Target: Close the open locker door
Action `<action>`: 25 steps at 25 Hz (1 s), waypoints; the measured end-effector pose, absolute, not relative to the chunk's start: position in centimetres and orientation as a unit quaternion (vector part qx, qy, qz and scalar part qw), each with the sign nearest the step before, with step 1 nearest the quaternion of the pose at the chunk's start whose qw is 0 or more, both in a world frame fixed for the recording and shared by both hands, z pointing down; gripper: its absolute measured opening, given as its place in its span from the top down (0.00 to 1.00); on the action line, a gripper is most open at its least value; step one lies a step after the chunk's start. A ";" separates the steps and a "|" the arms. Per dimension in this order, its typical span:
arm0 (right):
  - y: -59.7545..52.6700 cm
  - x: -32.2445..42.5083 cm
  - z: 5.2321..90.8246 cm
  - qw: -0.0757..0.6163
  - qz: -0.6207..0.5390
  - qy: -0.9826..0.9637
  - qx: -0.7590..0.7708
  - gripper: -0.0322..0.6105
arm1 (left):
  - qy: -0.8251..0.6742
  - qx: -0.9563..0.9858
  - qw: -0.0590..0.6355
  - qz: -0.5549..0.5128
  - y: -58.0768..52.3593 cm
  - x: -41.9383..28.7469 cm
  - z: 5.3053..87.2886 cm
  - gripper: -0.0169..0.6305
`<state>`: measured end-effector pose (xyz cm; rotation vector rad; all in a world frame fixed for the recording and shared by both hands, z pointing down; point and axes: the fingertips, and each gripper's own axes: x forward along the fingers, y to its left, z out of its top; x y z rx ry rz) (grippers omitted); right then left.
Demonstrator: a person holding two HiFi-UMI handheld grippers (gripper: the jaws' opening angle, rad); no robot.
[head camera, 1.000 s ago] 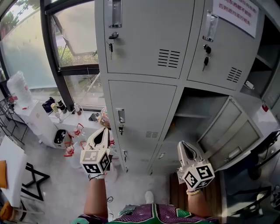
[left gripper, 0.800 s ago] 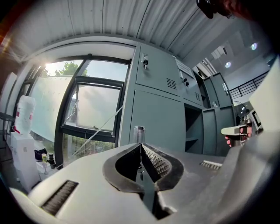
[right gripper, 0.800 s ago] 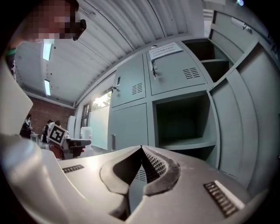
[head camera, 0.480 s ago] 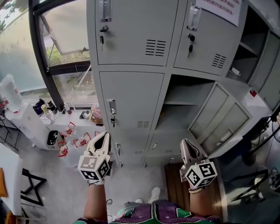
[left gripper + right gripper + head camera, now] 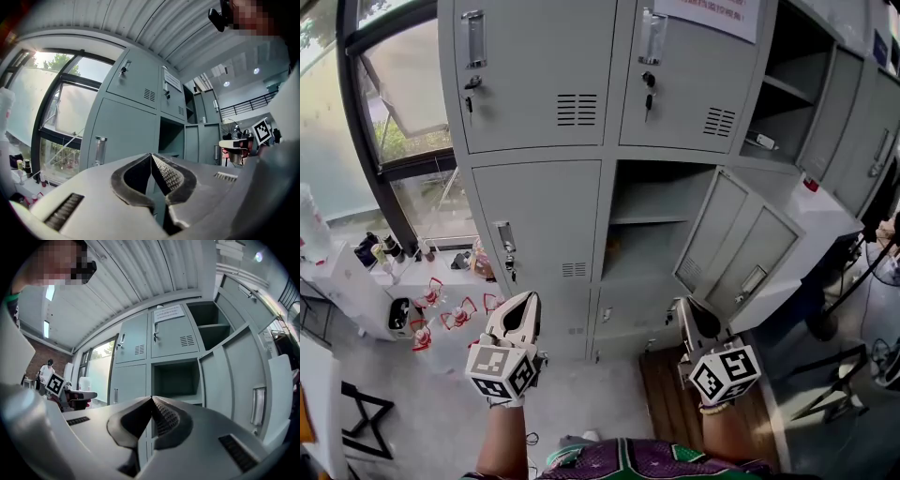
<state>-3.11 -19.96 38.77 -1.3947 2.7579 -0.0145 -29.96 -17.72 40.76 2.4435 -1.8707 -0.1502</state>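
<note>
Left gripper (image 5: 525, 300) and right gripper (image 5: 683, 307), fingers clenched on nothing, point level at a grey locker bank (image 5: 534, 84). The open locker door (image 5: 733, 246) stands swung out right of its middle-row compartment (image 5: 652, 202).

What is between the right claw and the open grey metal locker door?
Nothing, just bare air. The right gripper view shows the shut right claw apart from the grey metal locker door, which hangs open at its right.
</note>
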 end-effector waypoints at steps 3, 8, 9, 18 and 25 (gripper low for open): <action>-19.2 -0.9 38.2 0.026 0.006 0.892 -0.452 0.94 | -0.601 0.796 0.037 -0.051 -17.8 -27.4 40.8 0.94; -17.7 4.0 37.2 0.036 0.023 0.884 -0.466 0.94 | -0.581 0.811 0.034 -0.053 -17.8 -21.8 40.3 0.94; -17.4 4.8 37.2 0.039 0.024 0.884 -0.466 0.94 | -0.577 0.815 0.033 -0.053 -17.6 -20.7 40.3 0.94; -14.6 9.5 36.4 0.053 0.048 0.890 -0.450 0.75 | -0.544 0.837 0.032 -0.046 -17.6 -14.1 40.1 0.94; -14.8 11.7 36.4 0.060 0.048 0.884 -0.461 0.52 | -0.516 0.855 0.037 -0.043 -18.2 -11.8 40.3 0.94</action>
